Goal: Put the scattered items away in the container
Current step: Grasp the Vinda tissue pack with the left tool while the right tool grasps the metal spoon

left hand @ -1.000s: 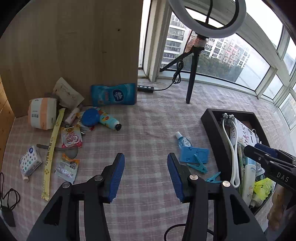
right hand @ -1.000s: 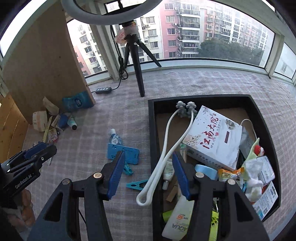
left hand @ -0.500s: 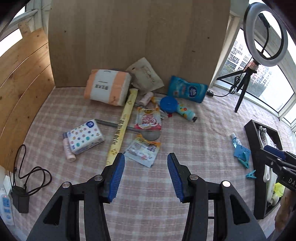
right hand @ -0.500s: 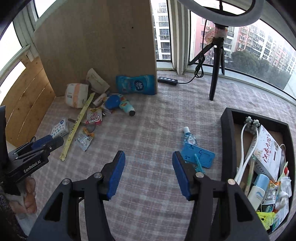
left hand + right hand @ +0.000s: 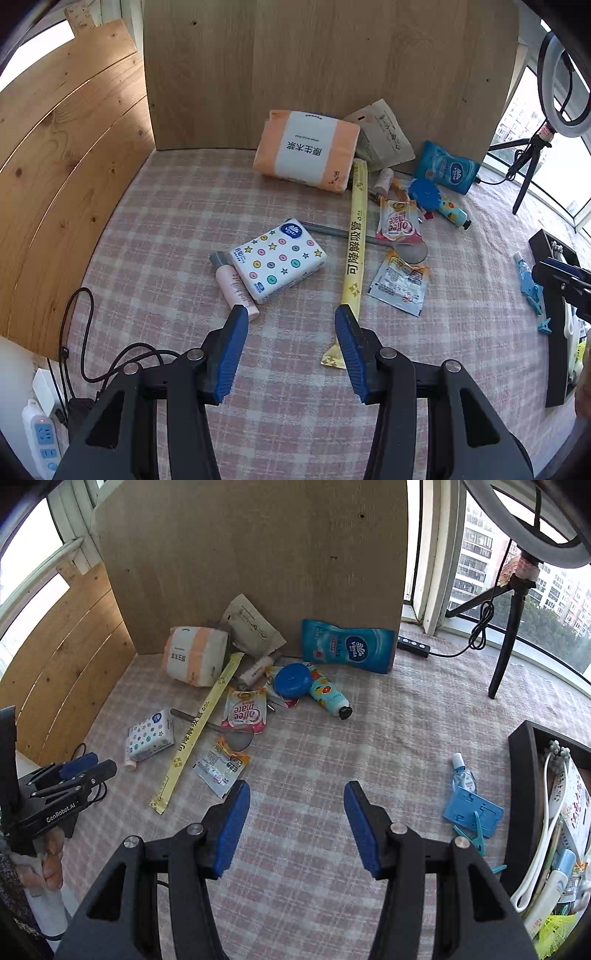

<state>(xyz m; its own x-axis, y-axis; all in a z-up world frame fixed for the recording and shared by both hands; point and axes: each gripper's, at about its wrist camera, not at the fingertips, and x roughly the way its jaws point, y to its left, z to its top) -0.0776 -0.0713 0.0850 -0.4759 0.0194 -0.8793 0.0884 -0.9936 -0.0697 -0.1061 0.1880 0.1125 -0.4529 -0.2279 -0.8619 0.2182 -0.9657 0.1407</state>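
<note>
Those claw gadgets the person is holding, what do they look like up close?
Each claw, left claw and right claw, has black angular plastic arms with silver pivot bolts, ending in two bright blue ribbed pads. The left one, seen from the right wrist camera, carries white "GenRobot.AI" lettering on its black body. A dark speckled sleeve shows at that hand.

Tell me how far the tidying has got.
Partly done: the black container already holds a white cable, a box and tubes. In hand: nothing; the left gripper and right gripper are open. Left: the tissue pack, yellow straw packet, sachets and blue clips.
</note>
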